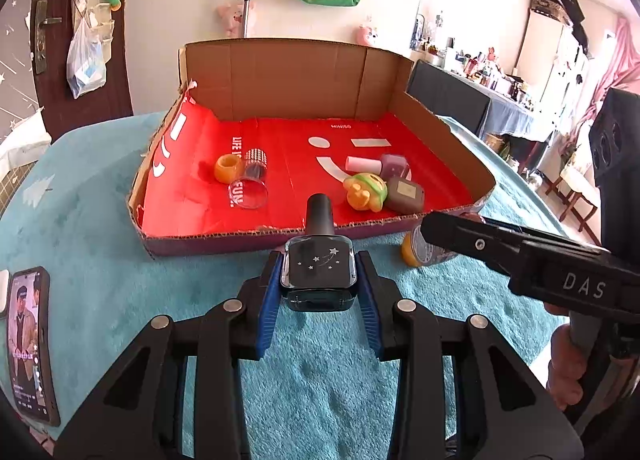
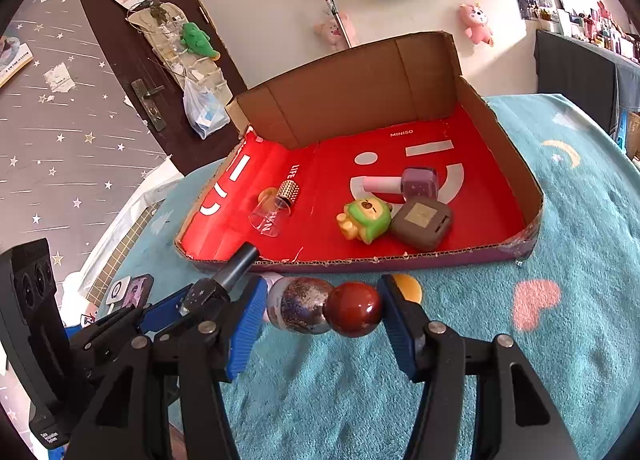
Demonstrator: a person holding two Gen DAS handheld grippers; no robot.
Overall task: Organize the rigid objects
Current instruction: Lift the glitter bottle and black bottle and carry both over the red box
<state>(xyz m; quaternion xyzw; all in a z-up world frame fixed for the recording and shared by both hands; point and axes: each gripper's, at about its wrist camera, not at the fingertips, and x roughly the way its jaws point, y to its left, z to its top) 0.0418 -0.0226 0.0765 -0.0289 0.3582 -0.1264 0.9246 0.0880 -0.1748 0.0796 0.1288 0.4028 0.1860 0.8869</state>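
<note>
My left gripper (image 1: 319,272) is shut on a dark blue nail-polish bottle (image 1: 319,266) with stars and a black cap, held just before the front wall of the red-lined cardboard tray (image 1: 224,241). It also shows in the right wrist view (image 2: 212,292). My right gripper (image 2: 320,314) is open around a bottle with a dark red ball cap (image 2: 320,306) lying on the teal cloth; the pads do not touch it. In the tray (image 2: 400,262) lie a green-hooded figure (image 2: 366,218), a brown case (image 2: 422,222), a purple polish bottle (image 2: 404,182) and a clear glass (image 2: 270,216).
A phone (image 1: 30,344) lies on the teal cloth at the left. An orange round object (image 2: 408,286) sits behind my right finger. An orange ring (image 1: 228,168) and a studded cylinder (image 1: 255,162) lie in the tray. A door and a wall with hanging bags stand behind.
</note>
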